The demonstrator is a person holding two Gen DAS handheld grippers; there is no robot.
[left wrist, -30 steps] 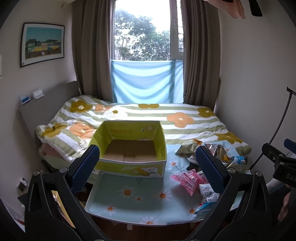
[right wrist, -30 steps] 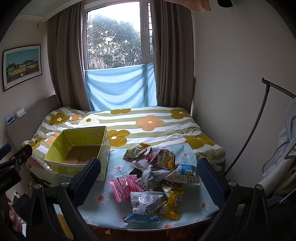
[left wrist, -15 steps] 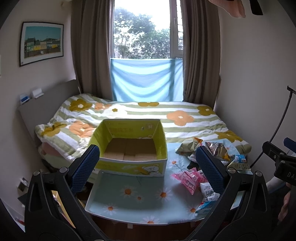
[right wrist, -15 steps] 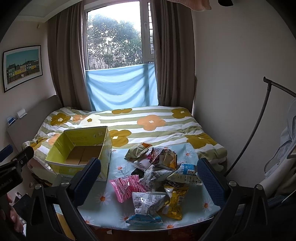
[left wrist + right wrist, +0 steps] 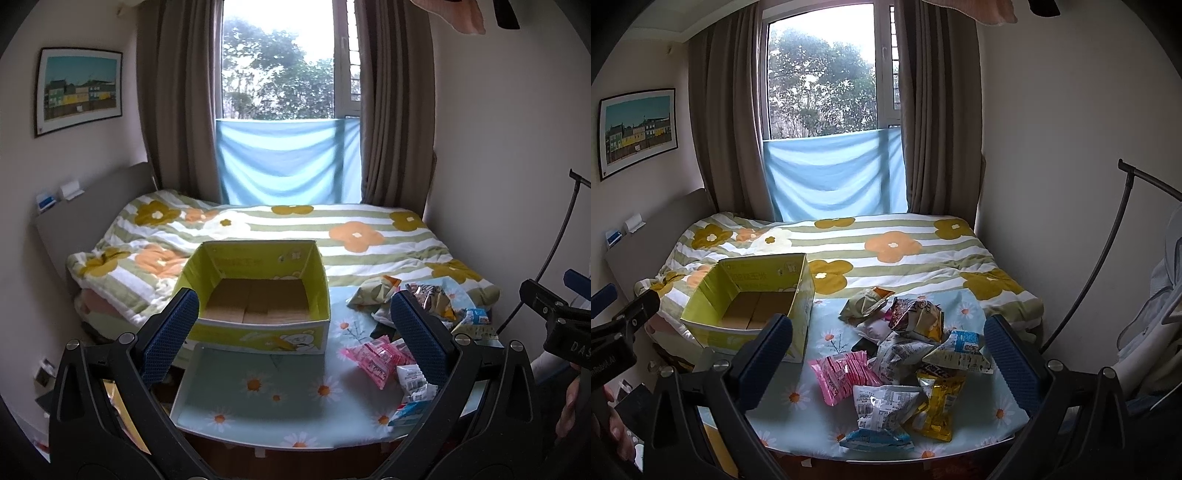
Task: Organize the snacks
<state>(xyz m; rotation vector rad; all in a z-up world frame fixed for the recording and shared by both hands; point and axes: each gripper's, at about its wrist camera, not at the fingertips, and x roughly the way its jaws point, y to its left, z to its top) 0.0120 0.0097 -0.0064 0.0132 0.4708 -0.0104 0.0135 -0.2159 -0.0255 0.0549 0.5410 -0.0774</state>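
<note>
both tools, left tool (image 5: 293,332) and right tool (image 5: 886,349), are wide and hold nothing; the open yellow-green cardboard box (image 5: 750,302), left of centre, has its long axis toward the window.

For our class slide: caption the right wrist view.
Open right gripper above snack packets piled beside an empty yellow box on a daisy-print table.

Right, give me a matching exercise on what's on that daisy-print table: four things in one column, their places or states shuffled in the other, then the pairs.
Things:
1. yellow-green cardboard box
2. pink plastic snack packet
3. yellow foil snack bag
4. pale green crumpled snack bag

Places or states:
A. far end of the snack pile, nearest the bed
B. open-topped and empty, at the table's left
C. near edge of the pile, right of the white packet
D. between the box and the pile

Pairs: 1-B, 2-D, 3-C, 4-A
</note>
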